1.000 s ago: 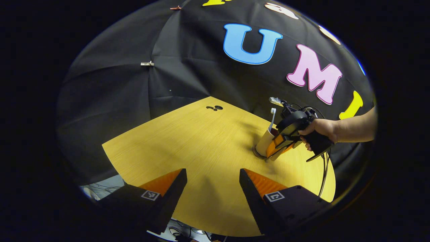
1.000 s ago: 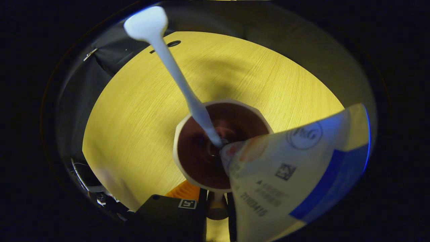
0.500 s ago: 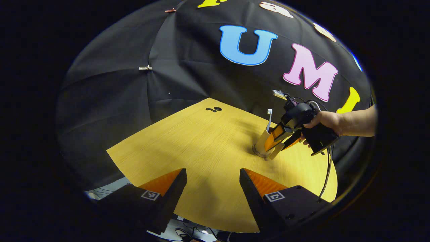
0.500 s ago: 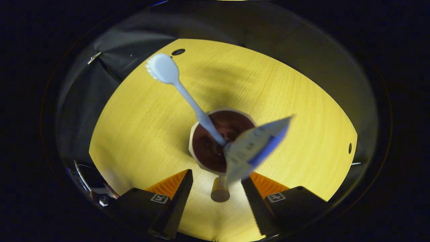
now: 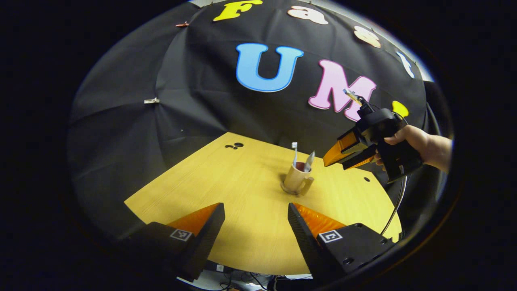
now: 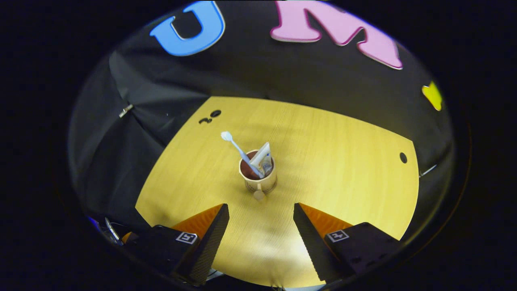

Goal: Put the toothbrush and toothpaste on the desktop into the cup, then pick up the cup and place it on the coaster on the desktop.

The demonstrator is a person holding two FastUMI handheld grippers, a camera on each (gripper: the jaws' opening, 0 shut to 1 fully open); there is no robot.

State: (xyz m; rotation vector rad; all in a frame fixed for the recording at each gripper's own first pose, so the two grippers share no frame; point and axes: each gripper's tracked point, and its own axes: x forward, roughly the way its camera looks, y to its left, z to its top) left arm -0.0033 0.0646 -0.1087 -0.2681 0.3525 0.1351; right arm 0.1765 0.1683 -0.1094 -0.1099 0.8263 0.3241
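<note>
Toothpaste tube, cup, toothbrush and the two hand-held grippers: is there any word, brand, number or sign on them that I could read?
Toothpaste tube: it bears print, too small and blurred to read.
Cup: no text to be seen.
Toothbrush: no text to be seen.
Left gripper: a square black-and-white marker on each finger; a pattern, no words.
Right gripper: the same kind of square marker on each finger; no words.

yellow wooden tabletop (image 5: 242, 194), small dark holes (image 5: 234, 145), black cable (image 5: 398, 202)

Beige cup (image 6: 260, 180) upright, toothbrush (image 6: 238, 148), toothpaste (image 6: 261, 157) inside
</note>
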